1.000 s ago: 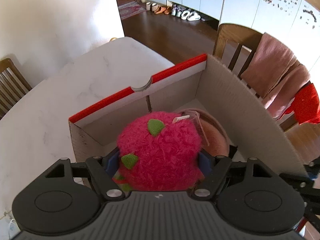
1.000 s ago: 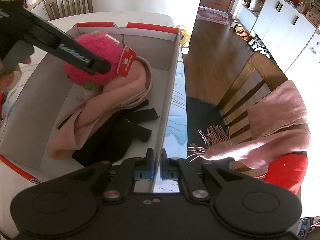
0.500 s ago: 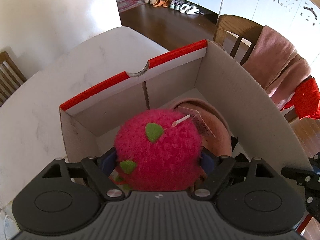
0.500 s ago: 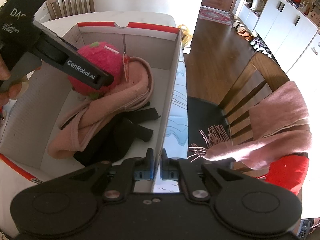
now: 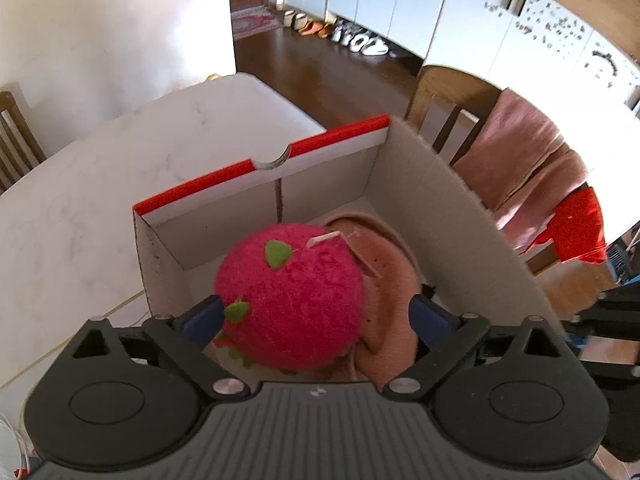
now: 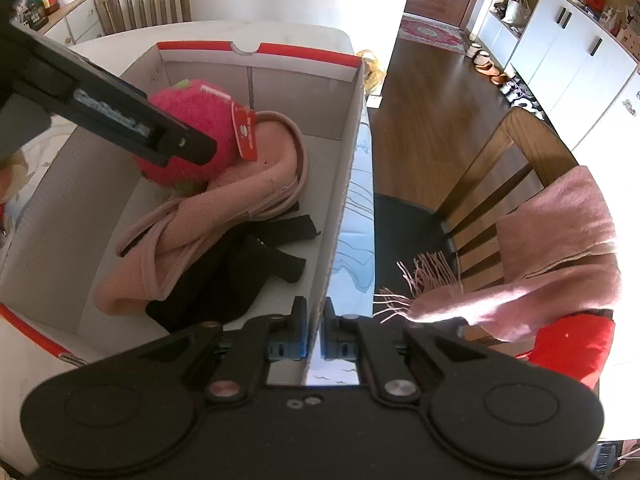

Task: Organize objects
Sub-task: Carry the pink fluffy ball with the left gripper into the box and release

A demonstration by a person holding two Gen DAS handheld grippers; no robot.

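A fuzzy pink strawberry toy (image 5: 292, 300) with green leaves and a red tag lies inside the cardboard box (image 5: 440, 200) on a pink garment (image 5: 392, 272). My left gripper (image 5: 316, 316) is open; its blue fingers stand apart on either side of the toy. The toy also shows in the right wrist view (image 6: 192, 128), with the left gripper's finger (image 6: 160, 136) in front of it. My right gripper (image 6: 315, 332) is shut on the box's right wall (image 6: 344, 200). A black garment (image 6: 240, 272) lies in the box under the pink garment (image 6: 208, 224).
The box stands on a white marble table (image 5: 100, 184). A wooden chair (image 6: 500, 184) draped with a pink fringed scarf (image 6: 560, 248) and a red cloth (image 6: 568, 348) stands right of the box. Another chair (image 6: 144, 0) is at the table's far side.
My left gripper has lowered the strawberry toy into the box and opened, letting it rest on the pink garment. The right gripper has kept its hold on the box wall.
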